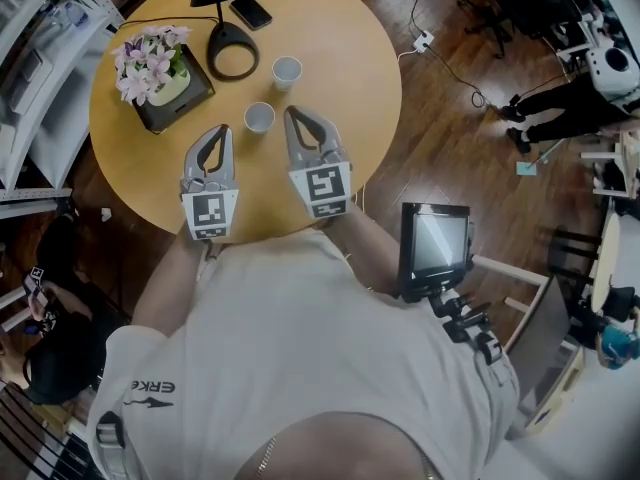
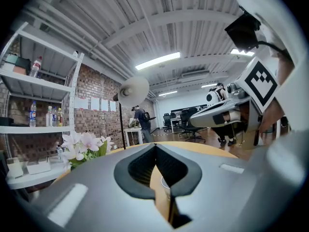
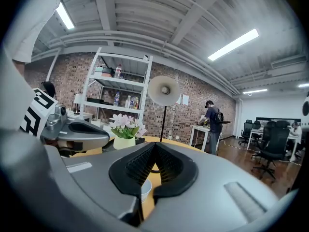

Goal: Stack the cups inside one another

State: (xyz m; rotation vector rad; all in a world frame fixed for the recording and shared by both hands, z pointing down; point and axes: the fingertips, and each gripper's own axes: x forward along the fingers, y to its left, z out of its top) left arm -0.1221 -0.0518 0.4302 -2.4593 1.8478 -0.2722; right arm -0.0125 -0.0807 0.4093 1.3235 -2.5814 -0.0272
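So, both cups are out on the round wooden bench (image 1: pixel 330 118), upright, mouths up, apart and not nested; the near cup (image 1: pixel 259 117) is white paper and sits towards the person's edge, and the far cup (image 1: pixel 287 71) is the same kind, further in and a bit to the right, close by the base of the black lamp (image 1: pixel 232 51).

Left claw (image 1: pixel 222 128) is pressed together with nothing in it; in its own view the ribbed pads meet at the tip and you only see bench and a sliver of cup rim through the gap below them; it hangs over the bench just left of the near cup, not touching it.

Right claw (image 1: pixel 300 114) is closed up tight and empty as well; its view shows the pads meeting, with a white cup peeking through underneath; from the head view it's just right of the near cup, so that cup sits between the two tips; I see a small gap on each side.

Other stuff on the bench: pink and white flowers (image 1: pixel 148 56) in a pale pot on a dark square tray (image 1: pixel 200 93) at the left; a phone (image 1: pixel 251 11) lying flat at the far edge behind the lamp; metal shelving (image 1: pixel 40 88) stands off to the left of the bench.
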